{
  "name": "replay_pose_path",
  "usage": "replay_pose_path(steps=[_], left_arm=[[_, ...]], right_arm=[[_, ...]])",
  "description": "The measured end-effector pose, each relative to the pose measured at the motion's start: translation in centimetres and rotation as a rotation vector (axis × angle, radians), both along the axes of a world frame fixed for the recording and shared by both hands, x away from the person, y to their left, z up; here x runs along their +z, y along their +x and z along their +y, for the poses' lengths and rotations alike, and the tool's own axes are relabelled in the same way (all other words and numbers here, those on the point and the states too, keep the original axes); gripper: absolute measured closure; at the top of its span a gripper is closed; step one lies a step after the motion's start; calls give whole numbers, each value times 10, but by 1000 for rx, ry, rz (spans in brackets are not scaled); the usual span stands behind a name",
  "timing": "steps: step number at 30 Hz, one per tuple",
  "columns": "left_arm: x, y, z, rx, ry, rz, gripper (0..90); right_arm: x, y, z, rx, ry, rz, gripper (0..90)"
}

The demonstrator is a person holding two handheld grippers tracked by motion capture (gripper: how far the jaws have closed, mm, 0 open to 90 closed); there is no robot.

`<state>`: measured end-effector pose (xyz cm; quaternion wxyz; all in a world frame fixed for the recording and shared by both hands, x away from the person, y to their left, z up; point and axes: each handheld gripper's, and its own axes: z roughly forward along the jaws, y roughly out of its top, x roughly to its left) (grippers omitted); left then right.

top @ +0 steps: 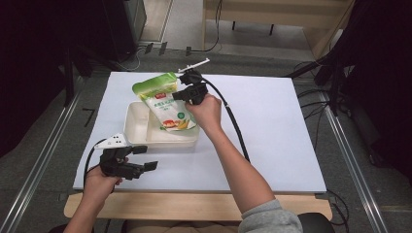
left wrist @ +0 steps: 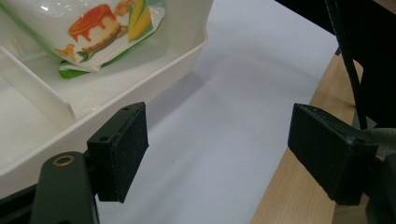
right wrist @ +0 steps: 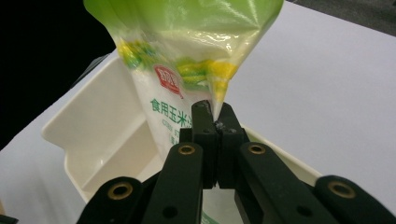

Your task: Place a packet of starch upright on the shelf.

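Green-and-white pouch (top: 167, 104) pinched by one edge in the right gripper (right wrist: 215, 122), jaws clamped tight on the plastic. Hanging tilted below and ahead of that gripper, bottom corner down inside the white tray (top: 138, 127), in the compartment beside the divider (left wrist: 39, 88). Left gripper (left wrist: 217, 149) spread wide, holding nothing, just beside the tray's near wall over the white tabletop (top: 282, 141).

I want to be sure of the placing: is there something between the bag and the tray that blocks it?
Nothing visible does. The right gripper is shut on the bag's edge, and its lower end already hangs inside the open tray, with only a low divider beside it.
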<state>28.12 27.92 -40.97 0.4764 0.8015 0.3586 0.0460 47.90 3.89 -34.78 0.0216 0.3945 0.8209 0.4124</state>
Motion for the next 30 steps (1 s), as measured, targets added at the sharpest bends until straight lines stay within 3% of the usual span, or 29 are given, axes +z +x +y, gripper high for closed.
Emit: replay_pose_path(steps=[8, 13, 16, 18, 24, 27, 30], left_arm=[[0, 0, 0, -4, 5, 2, 209], [-1, 0, 0, -3, 0, 2, 209], [-1, 1, 0, -3, 6, 6, 209], [-1, 1, -1, -5, 5, 10, 209], [-2, 1, -2, -5, 11, 13, 209], [-1, 1, -2, -4, 20, 15, 209], [-2, 1, -2, -5, 18, 17, 209]], right_arm=[[-10, 4, -19, -13, 1, 2, 900], [-19, 6, -33, -30, 2, 29, 900], [-22, 9, -40, -26, 39, 67, 890], [-22, 10, -40, -19, 32, 53, 878], [-16, 5, -48, 1, 44, 39, 728], [-10, -3, -57, 12, 48, -1, 612], [-8, -7, -62, 32, 41, -35, 576]])
